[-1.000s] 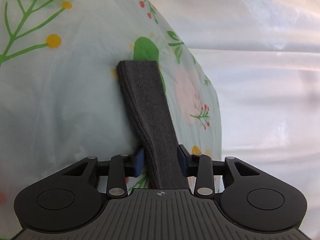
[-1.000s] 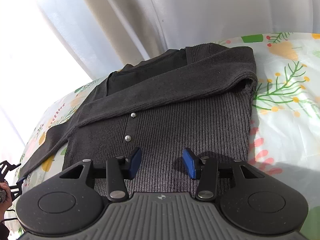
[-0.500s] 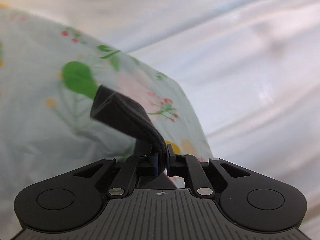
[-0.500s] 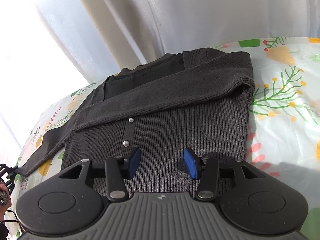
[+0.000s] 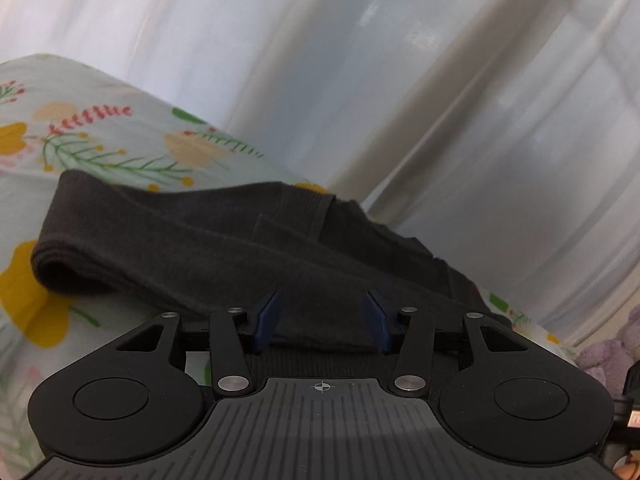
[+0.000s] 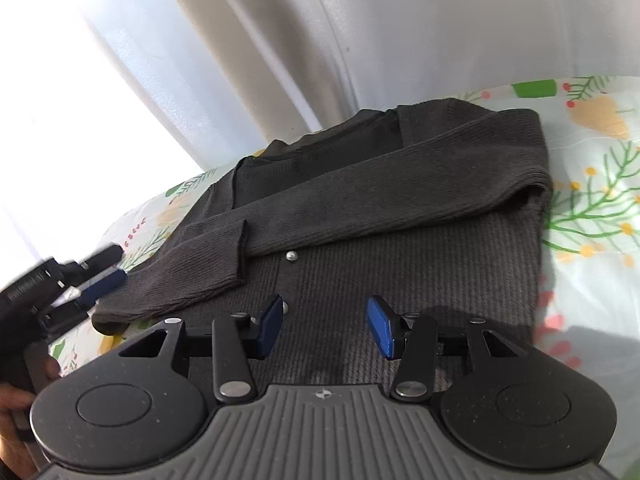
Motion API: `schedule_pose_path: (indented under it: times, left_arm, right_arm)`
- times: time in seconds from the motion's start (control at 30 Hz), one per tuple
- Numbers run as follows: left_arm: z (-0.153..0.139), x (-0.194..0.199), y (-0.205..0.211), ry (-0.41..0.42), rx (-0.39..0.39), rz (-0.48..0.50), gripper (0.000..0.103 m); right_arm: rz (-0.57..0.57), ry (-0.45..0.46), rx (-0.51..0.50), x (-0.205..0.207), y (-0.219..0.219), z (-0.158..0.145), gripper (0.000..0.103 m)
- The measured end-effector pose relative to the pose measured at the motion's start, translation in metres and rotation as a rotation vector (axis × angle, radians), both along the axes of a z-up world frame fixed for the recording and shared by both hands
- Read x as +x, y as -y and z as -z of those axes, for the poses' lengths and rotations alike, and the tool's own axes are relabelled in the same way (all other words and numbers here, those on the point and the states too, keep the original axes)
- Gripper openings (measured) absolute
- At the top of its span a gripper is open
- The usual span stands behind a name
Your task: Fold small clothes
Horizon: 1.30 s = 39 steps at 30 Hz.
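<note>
A small dark grey knit cardigan [image 6: 400, 216] lies on the floral tablecloth [image 6: 592, 200]. Both sleeves are folded across its front; the left sleeve's cuff [image 6: 224, 256] rests near the metal buttons [image 6: 291, 255]. My right gripper [image 6: 326, 322] is open and empty, low over the cardigan's hem. My left gripper [image 5: 322, 320] is open at the cardigan's left side, its pads on either side of the folded sleeve [image 5: 180, 256] without pinching it. The left gripper also shows at the left edge of the right wrist view [image 6: 96, 284].
White curtains [image 6: 360, 32] hang behind the table. The tablecloth [image 5: 100, 140] extends to the left of the cardigan. A purple fuzzy item [image 5: 616, 352] lies beyond the table edge at the right.
My left gripper carried the sleeve cuff across onto the cardigan's front and opened, letting it go. The right gripper stayed open over the hem.
</note>
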<state>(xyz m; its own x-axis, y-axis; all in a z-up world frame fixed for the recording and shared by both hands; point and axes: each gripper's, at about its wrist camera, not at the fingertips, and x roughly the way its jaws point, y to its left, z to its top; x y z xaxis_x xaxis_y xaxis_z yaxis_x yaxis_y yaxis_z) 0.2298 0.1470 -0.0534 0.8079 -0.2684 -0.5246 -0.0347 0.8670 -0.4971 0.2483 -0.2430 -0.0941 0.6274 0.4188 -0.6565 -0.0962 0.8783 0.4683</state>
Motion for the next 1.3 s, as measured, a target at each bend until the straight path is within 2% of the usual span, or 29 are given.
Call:
schedule_pose_path:
  times: [0.1, 0.23, 0.4, 0.47, 0.5, 0.57, 0.6, 0.63, 0.7, 0.8, 0.9, 0.93, 1.0, 1.07, 1.17, 1.23, 1.27, 1.3]
  left_arm:
    - [0.011, -0.007, -0.01, -0.035, -0.025, -0.039, 0.053]
    - [0.016, -0.014, -0.023, -0.061, -0.015, -0.097, 0.054]
    - [0.017, -0.021, -0.03, -0.068, -0.019, -0.113, 0.055]
    - [0.017, -0.023, -0.031, -0.068, -0.005, -0.118, 0.055]
    - [0.016, -0.024, -0.032, -0.071, 0.0, -0.124, 0.055]
    - [0.019, -0.023, -0.035, -0.08, -0.009, -0.131, 0.055]
    - [0.02, -0.022, -0.037, -0.086, -0.018, -0.134, 0.055]
    - [0.021, -0.021, -0.038, -0.09, -0.026, -0.136, 0.055]
    - [0.021, -0.019, -0.039, -0.092, -0.034, -0.132, 0.053]
    - [0.017, -0.013, -0.038, -0.091, -0.011, -0.126, 0.053]
    - [0.014, -0.006, -0.035, -0.08, 0.004, -0.115, 0.054]
    - [0.014, -0.001, -0.033, -0.082, 0.009, -0.109, 0.054]
    - [0.015, 0.006, -0.031, -0.085, 0.02, -0.1, 0.054]
    - [0.018, 0.014, -0.029, -0.1, 0.024, -0.097, 0.054]
    - [0.02, 0.021, -0.027, -0.111, 0.009, -0.084, 0.054]
    - [0.019, 0.023, -0.025, -0.111, 0.017, -0.076, 0.054]
    - [0.019, 0.023, -0.024, -0.11, 0.024, -0.074, 0.054]
    - [0.019, 0.024, -0.023, -0.111, 0.027, -0.072, 0.054]
  right_arm:
    - [-0.059, -0.006, 0.046, 0.025, -0.015, -0.001, 0.046]
    - [-0.15, -0.036, 0.151, 0.061, -0.042, 0.005, 0.046]
    - [-0.154, -0.154, 0.241, 0.097, -0.065, 0.029, 0.045]
    - [-0.151, -0.162, 0.262, 0.101, -0.069, 0.033, 0.044]
    - [-0.153, -0.163, 0.268, 0.102, -0.072, 0.033, 0.04]
    - [-0.166, -0.167, 0.265, 0.104, -0.077, 0.033, 0.031]
    - [-0.175, -0.165, 0.251, 0.105, -0.082, 0.032, 0.017]
    - [-0.186, -0.164, 0.236, 0.106, -0.085, 0.032, 0.011]
    - [-0.19, -0.122, 0.172, 0.101, -0.092, 0.023, 0.006]
    - [-0.185, 0.063, 0.045, 0.088, -0.096, -0.009, 0.004]
    - [-0.089, 0.212, -0.055, 0.08, -0.074, -0.035, 0.003]
    - [-0.051, 0.248, -0.117, 0.077, -0.065, -0.04, 0.003]
    - [0.01, 0.266, -0.227, 0.078, -0.046, -0.04, 0.003]
    - [0.063, 0.216, -0.269, 0.083, -0.024, -0.03, 0.003]
    - [0.103, 0.109, -0.212, 0.091, 0.01, -0.009, 0.005]
    - [0.114, 0.05, -0.132, 0.093, 0.028, 0.004, 0.008]
    - [0.117, 0.031, -0.089, 0.094, 0.034, 0.008, 0.013]
    - [0.111, 0.009, -0.033, 0.092, 0.04, 0.014, 0.025]
